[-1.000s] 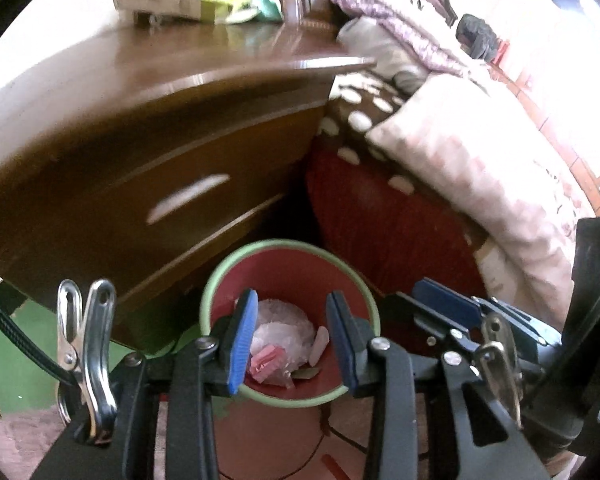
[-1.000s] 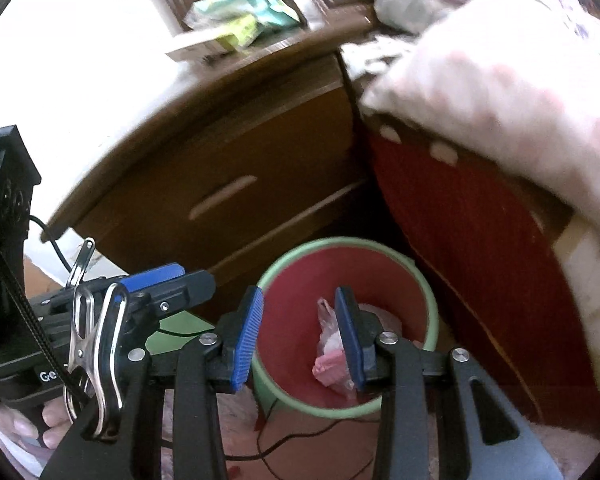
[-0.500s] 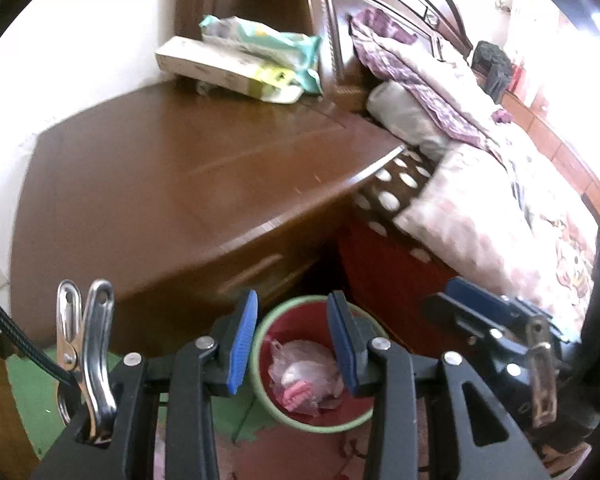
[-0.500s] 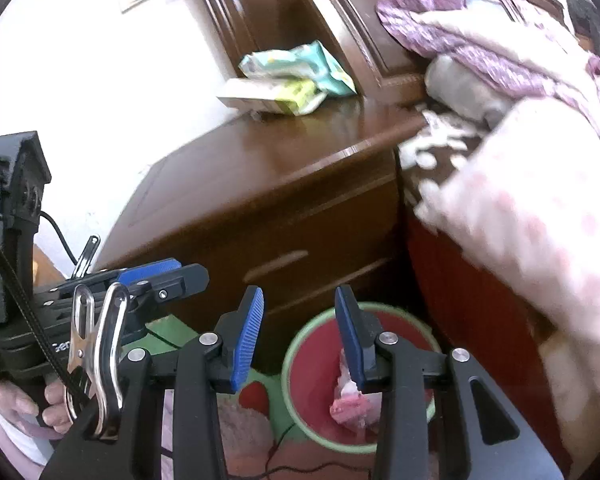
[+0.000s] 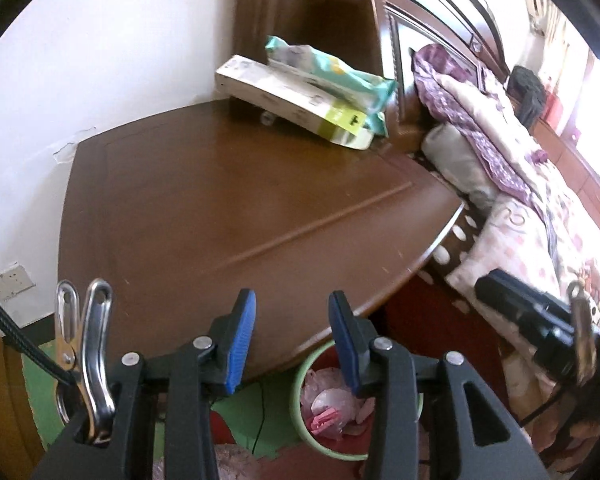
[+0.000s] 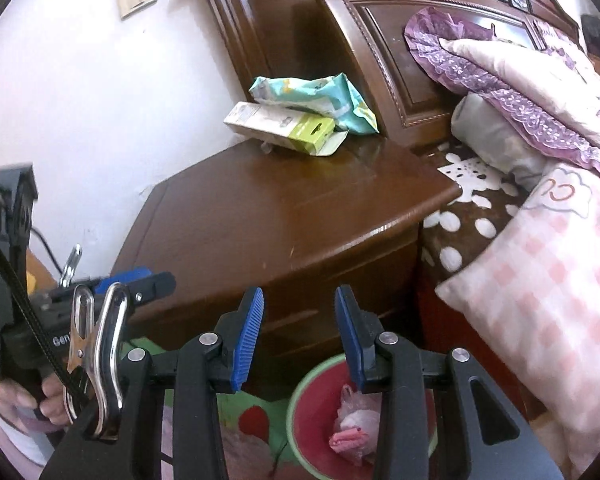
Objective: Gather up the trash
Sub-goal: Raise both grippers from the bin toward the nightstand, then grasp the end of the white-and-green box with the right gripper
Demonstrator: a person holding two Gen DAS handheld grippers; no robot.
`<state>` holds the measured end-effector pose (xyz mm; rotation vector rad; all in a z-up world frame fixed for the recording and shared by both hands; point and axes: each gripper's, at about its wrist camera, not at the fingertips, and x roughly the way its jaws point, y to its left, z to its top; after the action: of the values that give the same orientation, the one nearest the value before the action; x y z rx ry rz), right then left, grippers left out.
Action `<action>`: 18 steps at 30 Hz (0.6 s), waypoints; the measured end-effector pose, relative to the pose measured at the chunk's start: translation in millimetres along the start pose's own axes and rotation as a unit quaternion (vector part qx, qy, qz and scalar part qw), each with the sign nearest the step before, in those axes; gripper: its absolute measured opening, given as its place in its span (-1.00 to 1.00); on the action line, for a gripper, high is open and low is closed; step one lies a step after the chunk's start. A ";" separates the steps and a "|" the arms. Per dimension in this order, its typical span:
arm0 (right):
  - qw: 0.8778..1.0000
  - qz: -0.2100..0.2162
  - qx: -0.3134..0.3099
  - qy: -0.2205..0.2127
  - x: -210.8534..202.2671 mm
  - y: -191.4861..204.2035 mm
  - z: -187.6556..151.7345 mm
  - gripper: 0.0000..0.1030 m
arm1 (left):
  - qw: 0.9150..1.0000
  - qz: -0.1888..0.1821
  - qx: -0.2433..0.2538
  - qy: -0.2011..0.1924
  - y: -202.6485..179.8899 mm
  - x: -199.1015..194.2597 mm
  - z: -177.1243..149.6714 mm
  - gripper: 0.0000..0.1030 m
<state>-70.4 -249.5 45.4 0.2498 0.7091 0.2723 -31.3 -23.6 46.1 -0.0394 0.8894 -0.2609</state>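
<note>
A red bin with a green rim point(image 5: 299, 390) point(image 6: 294, 404) stands on the floor beside the nightstand, low in both views. Crumpled plastic and a pink scrap point(image 5: 326, 416) point(image 6: 350, 436) lie inside it. My left gripper point(image 5: 291, 320) hangs open above the nightstand's front edge, with nothing between its blue pads. My right gripper point(image 6: 299, 320) is also open and holds nothing, high above the bin. On the nightstand's far corner lie a white and green carton point(image 5: 296, 110) point(image 6: 280, 124) and a teal wipes pack point(image 5: 332, 74) point(image 6: 312, 92).
The brown nightstand top point(image 5: 220, 208) point(image 6: 280, 208) fills the middle. To the right is a bed with a pink pillow point(image 6: 548, 300), a purple-trimmed quilt point(image 5: 472, 120) and a carved headboard point(image 6: 400, 52). A hand point(image 6: 48, 400) holds the left gripper's handle.
Both grippers have risen away from the bin, which sank to the bottom of both views. The nightstand top and the items on it have come into view. Jaws stayed open.
</note>
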 end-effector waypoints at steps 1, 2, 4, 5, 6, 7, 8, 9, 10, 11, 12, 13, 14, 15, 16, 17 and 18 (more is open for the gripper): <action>1.000 0.003 0.000 -0.003 1.1 -0.5 4.1 -0.25 | 1.000 0.005 0.001 -0.002 2.4 1.1 1.6 -0.23; 1.000 0.006 -0.004 -0.008 2.7 -0.6 8.5 -0.25 | 1.000 0.008 0.000 -0.003 4.7 1.4 2.4 -0.23; 1.000 0.002 -0.007 -0.010 9.6 -1.6 17.8 -0.25 | 1.000 0.008 -0.012 -0.002 11.7 5.6 5.6 -0.23; 1.000 0.005 -0.005 -0.009 15.5 -2.7 25.0 -0.25 | 1.000 0.006 -0.015 -0.001 14.0 7.2 6.8 -0.23; 1.000 0.009 -0.003 -0.008 19.5 -3.6 29.9 -0.25 | 1.000 0.006 -0.017 -0.001 17.0 9.7 8.2 -0.23; 1.000 0.014 -0.001 -0.008 23.7 -4.5 35.1 -0.25 | 1.000 0.009 -0.017 0.000 19.3 12.2 9.6 -0.23; 1.000 0.020 0.002 -0.008 30.5 -4.8 42.8 -0.25 | 1.000 0.012 -0.016 0.000 20.4 14.3 11.0 -0.22; 1.000 0.022 0.004 -0.007 34.4 -5.0 47.2 -0.25 | 1.000 0.017 -0.015 0.002 22.1 17.3 12.6 -0.22; 1.000 0.027 0.009 -0.005 42.2 -5.6 55.1 -0.25 | 1.000 0.019 -0.015 0.004 23.0 19.1 13.6 -0.22; 0.999 0.031 0.013 -0.004 46.6 -6.6 59.4 -0.25 | 1.000 0.020 -0.016 0.005 24.1 21.2 14.7 -0.22; 0.999 0.037 0.022 -0.002 53.8 -8.1 66.1 -0.25 | 1.000 0.022 -0.016 0.005 25.8 22.9 16.0 -0.22; 0.999 0.041 0.027 0.000 59.3 -9.0 71.4 -0.25 | 1.000 0.022 -0.017 0.004 27.3 24.1 16.8 -0.21; 0.999 0.044 0.031 0.001 65.6 -10.0 77.1 -0.25 | 1.000 0.023 -0.018 0.003 28.7 24.8 17.2 -0.16; 0.999 0.041 0.035 0.002 73.0 -11.4 83.8 -0.26 | 1.000 0.024 -0.019 0.001 30.0 25.6 17.5 -0.09; 0.999 0.038 0.038 0.001 77.8 -12.7 88.5 -0.26 | 0.999 0.023 -0.022 -0.001 31.9 26.4 17.8 -0.07; 0.998 0.036 0.044 0.000 85.6 -15.0 95.9 -0.26 | 0.999 0.022 -0.023 -0.002 33.6 27.6 18.2 -0.06; 0.998 0.036 0.050 0.000 90.7 -16.7 100.4 -0.26 | 0.999 0.022 -0.024 -0.001 34.8 28.9 18.7 -0.06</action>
<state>65.2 -248.7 58.9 0.3723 0.7150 0.3064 7.7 1.7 30.9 -0.0635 0.8939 -0.1986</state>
